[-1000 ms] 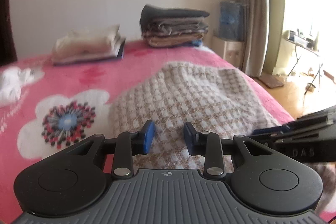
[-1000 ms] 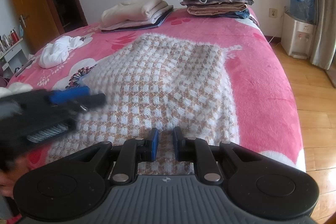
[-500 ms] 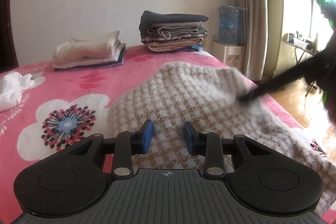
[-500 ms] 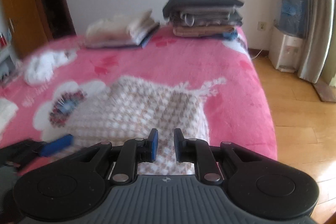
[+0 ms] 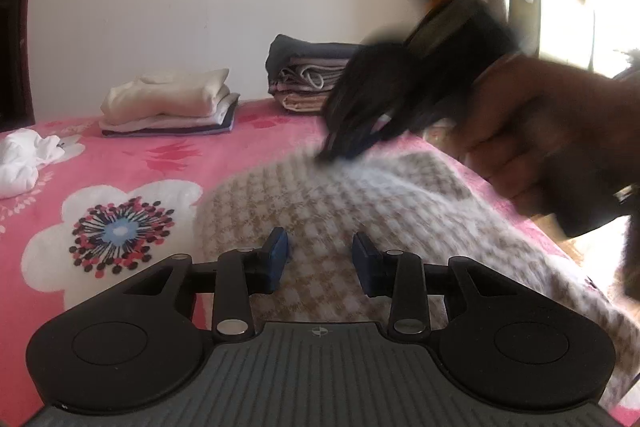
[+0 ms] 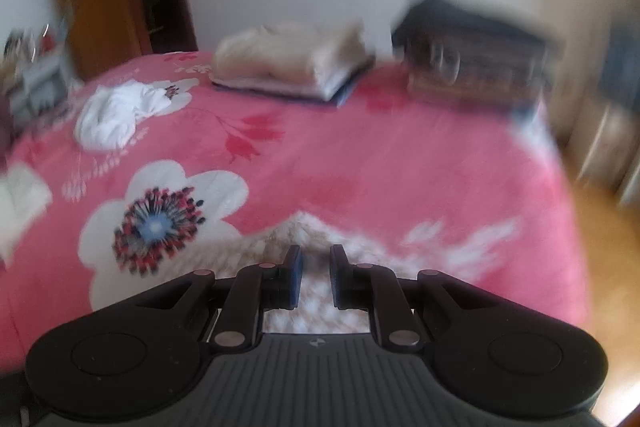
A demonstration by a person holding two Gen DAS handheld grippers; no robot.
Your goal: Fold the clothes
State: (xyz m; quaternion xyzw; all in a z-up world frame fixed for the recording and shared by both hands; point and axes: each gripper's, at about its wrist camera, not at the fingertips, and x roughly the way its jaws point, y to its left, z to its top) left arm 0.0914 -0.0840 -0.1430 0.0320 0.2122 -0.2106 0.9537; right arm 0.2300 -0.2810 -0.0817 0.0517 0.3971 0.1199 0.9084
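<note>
Around the checked sweater (image 5: 360,203) spread on the pink blanket (image 5: 132,163), bare blanket lies open to its left, as far as the crumpled white garment (image 5: 20,163). Beyond the sweater, a cream folded stack (image 5: 168,103) and a darker stack (image 5: 304,79) block the wall side. The right gripper (image 5: 344,147) and hand (image 5: 540,131) crowd its far right corner.
</note>
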